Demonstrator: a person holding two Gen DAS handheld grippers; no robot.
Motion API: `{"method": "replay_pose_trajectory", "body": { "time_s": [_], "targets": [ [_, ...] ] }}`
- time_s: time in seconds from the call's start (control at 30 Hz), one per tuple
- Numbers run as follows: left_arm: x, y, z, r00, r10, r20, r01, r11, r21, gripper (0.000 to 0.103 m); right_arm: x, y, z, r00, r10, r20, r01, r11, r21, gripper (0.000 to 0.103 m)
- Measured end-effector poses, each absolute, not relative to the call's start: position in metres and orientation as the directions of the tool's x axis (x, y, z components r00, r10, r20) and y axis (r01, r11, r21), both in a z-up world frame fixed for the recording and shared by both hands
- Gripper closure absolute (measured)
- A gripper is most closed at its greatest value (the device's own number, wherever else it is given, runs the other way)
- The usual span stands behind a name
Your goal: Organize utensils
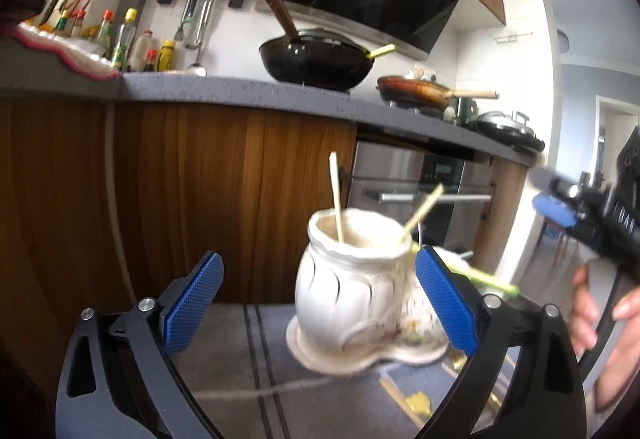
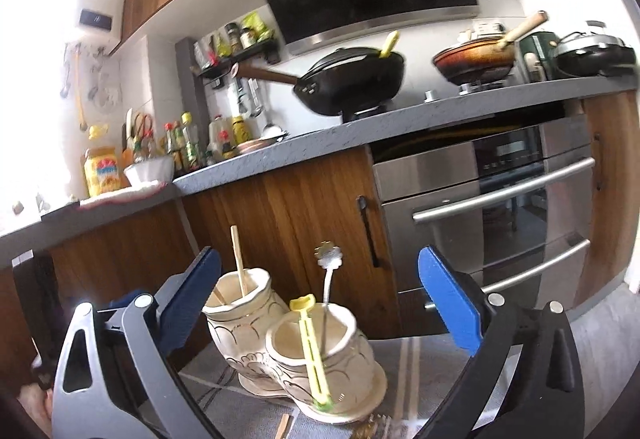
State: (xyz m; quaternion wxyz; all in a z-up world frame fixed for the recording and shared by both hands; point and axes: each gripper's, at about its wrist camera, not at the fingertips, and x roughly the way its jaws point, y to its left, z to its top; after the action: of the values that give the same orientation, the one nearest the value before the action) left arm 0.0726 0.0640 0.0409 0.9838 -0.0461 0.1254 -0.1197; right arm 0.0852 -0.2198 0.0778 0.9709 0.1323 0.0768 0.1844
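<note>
The left gripper (image 1: 318, 293) is standing with its blue pads spread wide, pressing on nothing; the cream ceramic holder (image 1: 360, 299) is sitting between and beyond the pads, not touched on the left side, while contact on the right side cannot be judged because the right pad overlaps it. The right gripper (image 2: 320, 299) is likewise standing fully spread, with nothing between its pads. In the left wrist view it is showing at the right edge (image 1: 560, 211), carried by a hand (image 1: 608, 315).

The holder (image 2: 296, 343) is resting on a grey striped cloth (image 2: 400, 363) and is consisting of two joined pots on one base. The farther pot is holding wooden chopsticks (image 2: 239, 263), leaning upright. The nearer pot is holding a yellow-green utensil (image 2: 312, 347), tilting over the rim toward the camera, and a white-handled utensil (image 2: 328, 275) standing upright. A loose wooden stick (image 2: 284, 425) is lying on the cloth just in front of the base.

Beyond the holder, wooden cabinet doors (image 2: 300, 207) and a steel oven (image 2: 500, 207) are standing under a grey countertop (image 2: 320, 135). A black wok (image 2: 352, 83) and a brown pan (image 2: 476, 61) are sitting on the countertop, with bottles (image 2: 188, 143) grouped at the left.
</note>
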Motion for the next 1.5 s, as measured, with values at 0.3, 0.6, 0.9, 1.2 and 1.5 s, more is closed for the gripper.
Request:
{"method": "replay_pose_trajectory", "body": {
  "time_s": [0.3,0.6,0.9,1.2,1.5],
  "targets": [
    [0.046,0.041,0.015,0.91,-0.244,-0.335,0.241,0.969,-0.05,0.006,0.058,-0.241,0.056,0.93,0.322,-0.178,-0.266,0.922,0.281,0.005],
    [0.043,0.028,0.012,0.895,-0.268,-0.357,0.265,0.963,-0.058,0.006,0.084,-0.209,0.058,0.85,0.363,-0.383,-0.298,0.929,0.218,0.022],
    [0.048,0.034,0.005,0.874,-0.309,-0.375,0.307,0.949,-0.065,0.006,0.144,-0.146,0.07,0.687,0.361,-0.631,-0.4,0.912,0.087,0.07],
    [0.055,0.039,0.003,0.866,-0.326,-0.379,0.322,0.944,-0.076,0.006,0.18,-0.108,0.06,0.633,0.193,-0.749,-0.406,0.907,-0.109,0.082],
    [0.06,0.044,0.004,0.86,-0.338,-0.383,0.316,0.941,-0.119,0.006,0.182,-0.121,0.075,0.728,0.273,-0.628,-0.377,0.926,-0.034,0.093]
  ]
}}
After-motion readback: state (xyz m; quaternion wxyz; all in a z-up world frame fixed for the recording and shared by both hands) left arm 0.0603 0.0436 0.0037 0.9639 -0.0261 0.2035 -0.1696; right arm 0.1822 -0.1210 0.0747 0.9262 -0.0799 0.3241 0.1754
